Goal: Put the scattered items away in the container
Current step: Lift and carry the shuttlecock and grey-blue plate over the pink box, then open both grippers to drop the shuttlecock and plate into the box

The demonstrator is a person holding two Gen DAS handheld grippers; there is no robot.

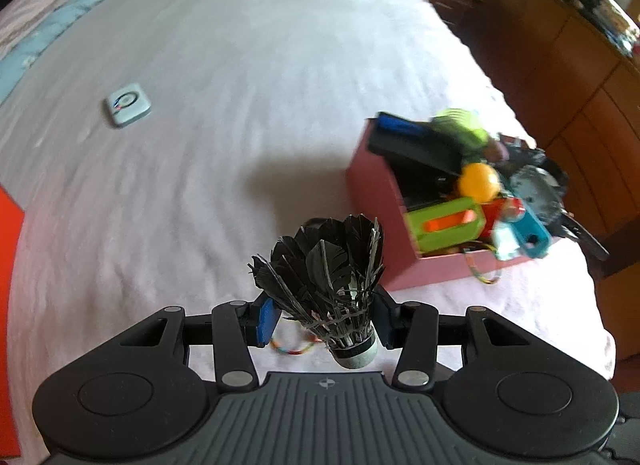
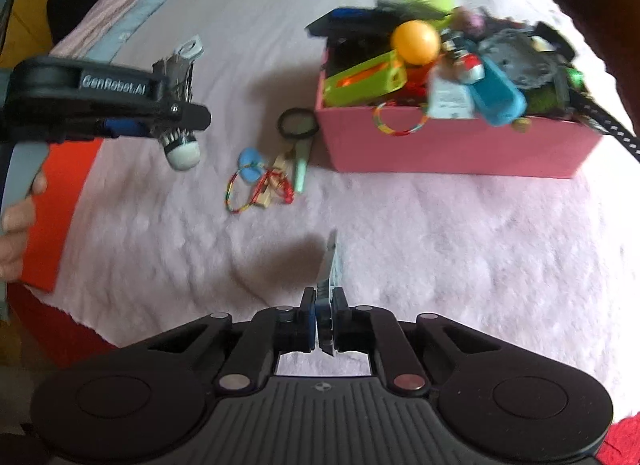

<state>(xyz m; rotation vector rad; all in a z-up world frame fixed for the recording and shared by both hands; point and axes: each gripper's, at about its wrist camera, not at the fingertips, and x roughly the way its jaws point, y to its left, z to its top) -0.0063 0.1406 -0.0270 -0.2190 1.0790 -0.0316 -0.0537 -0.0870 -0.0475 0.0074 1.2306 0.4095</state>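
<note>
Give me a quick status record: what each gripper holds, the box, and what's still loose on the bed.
left gripper: shut on black shuttlecock
right gripper: shut on thin flat item, identity unclear
pink box: heaped full
loose beside box: magnifying glass, beaded bracelet, blue clip
far on bed: white device

- A bed (image 2: 460, 249) spread with a pale pink blanket.
- A pink box (image 2: 452, 145) rests on it.
- Beside the box: a magnifying glass (image 2: 298, 125), a beaded bracelet (image 2: 240, 191).
- Well apart, a white device (image 1: 128, 104).
</note>
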